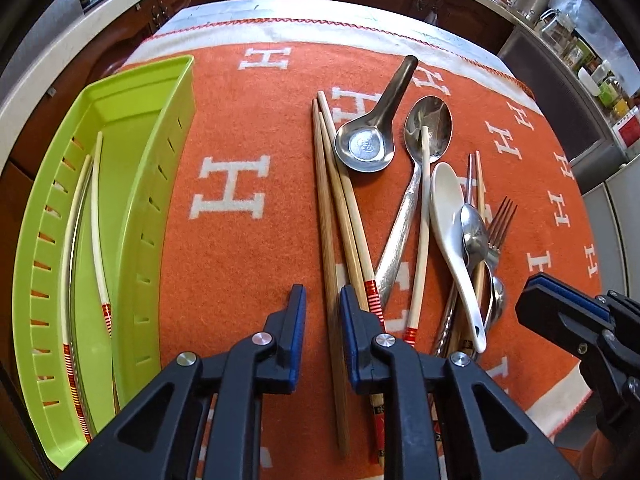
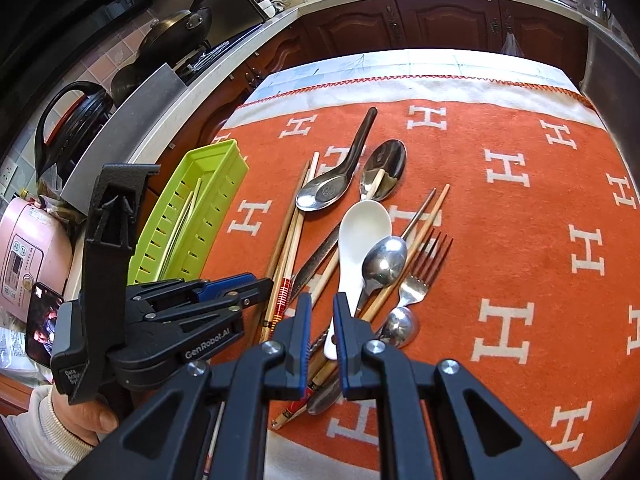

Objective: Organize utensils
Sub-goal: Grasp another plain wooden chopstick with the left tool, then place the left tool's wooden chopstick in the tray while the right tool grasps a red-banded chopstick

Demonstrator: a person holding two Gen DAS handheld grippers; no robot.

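Reaching down over the near edge of the orange blanket with white H letters (image 1: 240,112), the left gripper (image 1: 322,300) is keeping its jaws narrow around one long brown bamboo chopstick (image 1: 326,216). The stick is running right through the small gap between the blue pads (image 1: 299,312), but I cannot tell for sure if the pads are squeezing it yet.

That chopstick is lying long-ways, from the near edge of the blanket toward the far edge, the same way the gripper is pointing. So the jaws are sitting across it, one on each side, which looks like a good way to pinch it.

The lime green plastic tray with slots (image 1: 176,92) is sitting at the left edge of the blanket, well apart from the pile, and it is running the same long way. Two cream chopsticks with red bands (image 1: 96,208) are already lying inside it. I think the brown stick needs to go sideways to the left and not turn much.

The right gripper (image 2: 322,312) is hanging over the white ceramic soup spoon (image 2: 360,232) in the messy pile, with its jaws narrow too. The spoon handle is showing in the gap, but nothing looks gripped. The left hand is much nearer the tray.
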